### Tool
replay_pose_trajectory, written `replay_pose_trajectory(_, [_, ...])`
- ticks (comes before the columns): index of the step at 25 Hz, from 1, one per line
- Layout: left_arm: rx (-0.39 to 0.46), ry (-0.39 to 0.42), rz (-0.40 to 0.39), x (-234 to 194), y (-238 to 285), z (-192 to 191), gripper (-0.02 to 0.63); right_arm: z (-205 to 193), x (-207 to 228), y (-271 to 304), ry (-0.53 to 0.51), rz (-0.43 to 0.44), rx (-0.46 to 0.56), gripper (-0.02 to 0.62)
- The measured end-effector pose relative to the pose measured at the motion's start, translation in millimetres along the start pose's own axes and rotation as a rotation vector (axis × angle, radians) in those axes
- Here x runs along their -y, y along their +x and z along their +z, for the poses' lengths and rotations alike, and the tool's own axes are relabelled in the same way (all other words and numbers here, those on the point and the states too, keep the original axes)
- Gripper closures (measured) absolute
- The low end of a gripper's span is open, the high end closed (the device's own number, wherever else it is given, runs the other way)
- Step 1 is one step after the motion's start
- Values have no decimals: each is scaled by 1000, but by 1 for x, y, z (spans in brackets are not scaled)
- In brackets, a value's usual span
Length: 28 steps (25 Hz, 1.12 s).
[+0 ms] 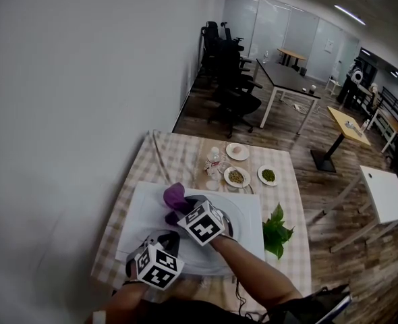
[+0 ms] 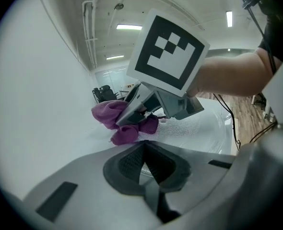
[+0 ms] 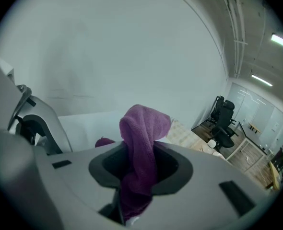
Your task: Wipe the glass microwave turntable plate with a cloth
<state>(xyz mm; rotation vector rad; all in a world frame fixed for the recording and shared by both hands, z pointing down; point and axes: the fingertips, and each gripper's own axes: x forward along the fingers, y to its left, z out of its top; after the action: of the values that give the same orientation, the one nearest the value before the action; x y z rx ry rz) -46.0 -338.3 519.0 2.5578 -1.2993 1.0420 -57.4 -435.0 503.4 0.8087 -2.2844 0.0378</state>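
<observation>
The glass turntable plate point(image 1: 209, 265) lies on a white mat point(image 1: 141, 201) on the checked table. My right gripper point(image 1: 181, 206) is over the plate's far part, shut on a purple cloth point(image 1: 174, 196). The cloth point(image 3: 144, 128) stands up from between the right gripper's point(image 3: 139, 152) jaws, and a fold hangs down onto the glass. The left gripper view shows that cloth point(image 2: 108, 114) under the right gripper point(image 2: 134, 116), low on the wet plate point(image 2: 199, 128). My left gripper point(image 1: 166, 243) sits at the plate's near-left rim, its jaws shut point(image 2: 144, 147) with the rim just ahead.
Beyond the mat stand a small bottle point(image 1: 214, 159), a white saucer point(image 1: 237, 151) and two dishes of green bits point(image 1: 237, 177) point(image 1: 268, 175). Green leaves point(image 1: 276, 231) lie at the mat's right edge. A white wall runs along the table's left side.
</observation>
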Motion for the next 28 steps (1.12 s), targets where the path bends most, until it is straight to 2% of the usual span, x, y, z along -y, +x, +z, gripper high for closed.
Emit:
replay_pose_trajectory(13, [-10, 1, 9, -1, 0, -1, 600, -14, 24, -8, 54, -2, -3, 471])
replay_pose_trajectory(28, [-16, -12, 15, -2, 1, -2, 600, -47, 64, -40, 63, -44, -44, 468])
